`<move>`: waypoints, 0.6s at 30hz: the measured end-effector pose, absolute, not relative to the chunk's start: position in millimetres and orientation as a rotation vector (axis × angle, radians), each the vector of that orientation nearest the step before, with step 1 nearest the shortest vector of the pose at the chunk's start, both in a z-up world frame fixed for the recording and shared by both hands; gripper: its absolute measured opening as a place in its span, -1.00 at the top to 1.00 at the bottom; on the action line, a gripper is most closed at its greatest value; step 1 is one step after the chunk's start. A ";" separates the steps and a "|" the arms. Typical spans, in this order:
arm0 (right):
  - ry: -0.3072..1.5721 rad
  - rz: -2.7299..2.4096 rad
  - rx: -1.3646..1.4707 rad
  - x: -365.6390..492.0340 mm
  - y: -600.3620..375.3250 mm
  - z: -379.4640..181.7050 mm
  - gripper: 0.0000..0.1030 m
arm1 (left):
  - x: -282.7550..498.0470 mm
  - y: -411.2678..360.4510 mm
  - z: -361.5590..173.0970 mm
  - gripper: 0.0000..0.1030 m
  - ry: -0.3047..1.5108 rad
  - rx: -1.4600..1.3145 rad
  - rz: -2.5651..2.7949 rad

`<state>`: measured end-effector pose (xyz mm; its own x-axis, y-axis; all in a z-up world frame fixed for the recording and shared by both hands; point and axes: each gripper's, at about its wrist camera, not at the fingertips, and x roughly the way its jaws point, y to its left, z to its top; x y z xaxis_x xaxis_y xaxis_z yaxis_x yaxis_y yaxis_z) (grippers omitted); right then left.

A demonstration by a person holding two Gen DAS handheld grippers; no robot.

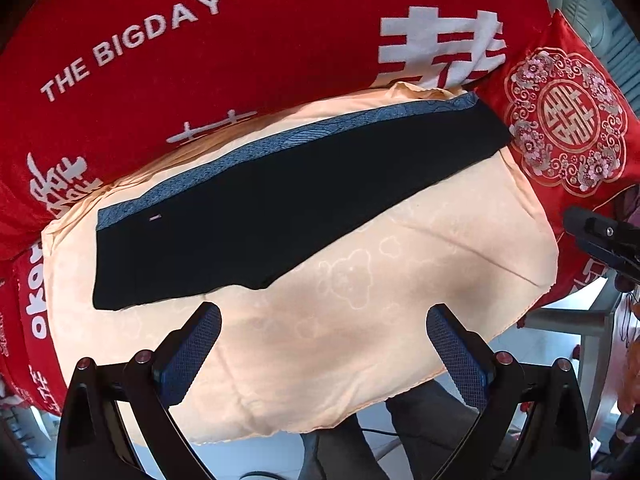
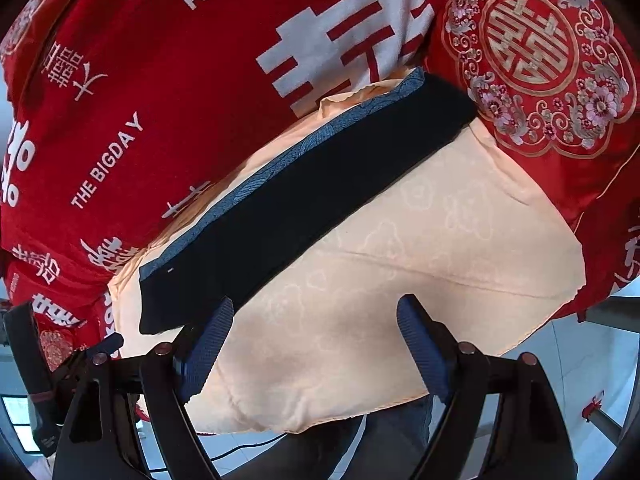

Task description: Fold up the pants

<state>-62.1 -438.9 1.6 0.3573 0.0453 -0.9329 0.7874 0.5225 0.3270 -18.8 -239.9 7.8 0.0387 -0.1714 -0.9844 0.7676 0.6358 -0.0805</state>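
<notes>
Black pants (image 1: 280, 200) with a blue patterned side stripe lie flat, folded lengthwise, on a peach cloth (image 1: 360, 320); they run from lower left to upper right. In the right wrist view the same pants (image 2: 304, 200) cross the peach cloth (image 2: 380, 300) diagonally. My left gripper (image 1: 324, 330) hovers open above the peach cloth, just below the pants' lower edge, with nothing between its fingers. My right gripper (image 2: 316, 320) is open too; its left pad sits by the pants' lower edge and holds nothing. The right gripper's tip (image 1: 600, 236) shows at the right edge of the left wrist view.
A red bedspread (image 1: 200, 60) with white lettering lies behind the peach cloth. A red embroidered cushion (image 1: 572, 120) touches the pants' far right end. The person's dark trousers (image 1: 432, 420) and pale floor tiles (image 2: 580, 352) show below the cloth's near edge. A metal frame (image 1: 592, 316) stands at right.
</notes>
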 end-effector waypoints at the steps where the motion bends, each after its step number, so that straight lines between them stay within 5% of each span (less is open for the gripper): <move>1: 1.115 -0.580 0.916 -62.3 -440.6 2.0 -0.68 | -20.0 -242.0 7.2 -1.00 1.349 0.559 -0.784; 18: 1.101 -0.691 1.075 -105.0 -520.1 -71.8 -0.68 | -1.2 -287.3 -67.8 -1.00 1.401 0.615 -0.649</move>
